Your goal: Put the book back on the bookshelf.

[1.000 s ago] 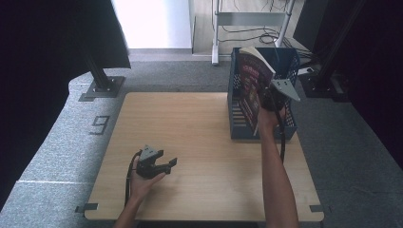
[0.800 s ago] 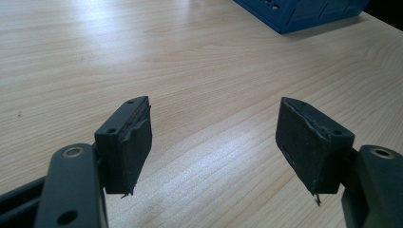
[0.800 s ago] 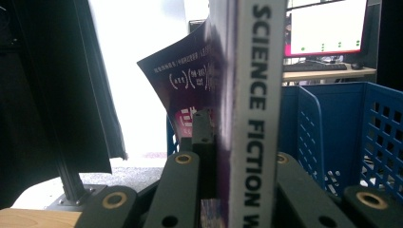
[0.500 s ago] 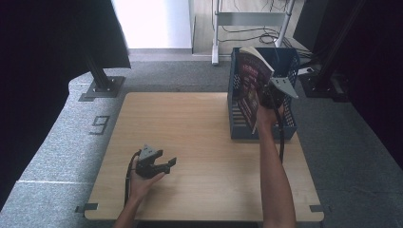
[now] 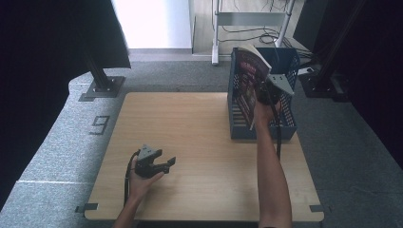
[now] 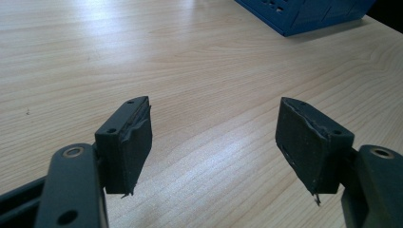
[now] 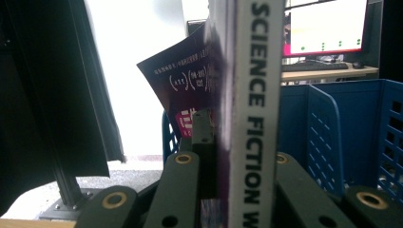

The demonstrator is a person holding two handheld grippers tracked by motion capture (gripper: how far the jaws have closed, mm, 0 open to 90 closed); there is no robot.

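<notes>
My right gripper (image 5: 263, 92) is shut on a book (image 5: 247, 80) with a dark red cover, held upright over the blue file rack (image 5: 286, 124) at the table's far right. In the right gripper view the book's white spine (image 7: 254, 104) reading SCIENCE FICTION stands clamped between the two jaws, with the rack's blue dividers (image 7: 328, 137) just behind. My left gripper (image 5: 167, 163) rests in a hand near the table's front left, open, nothing between its pads (image 6: 128, 142). The left gripper view looks along bare wood toward the rack's blue corner (image 6: 304, 16).
The wooden table (image 5: 190, 128) stands on grey carpet, with a floor mark 9 (image 5: 100, 125) to its left. A dark curtain and a metal post base (image 5: 100, 88) are at the back left. A metal shelf frame with cables (image 5: 247, 28) stands behind the rack.
The right hand has shifted the book slightly left and down toward the rack. The left gripper has stayed where it was.
</notes>
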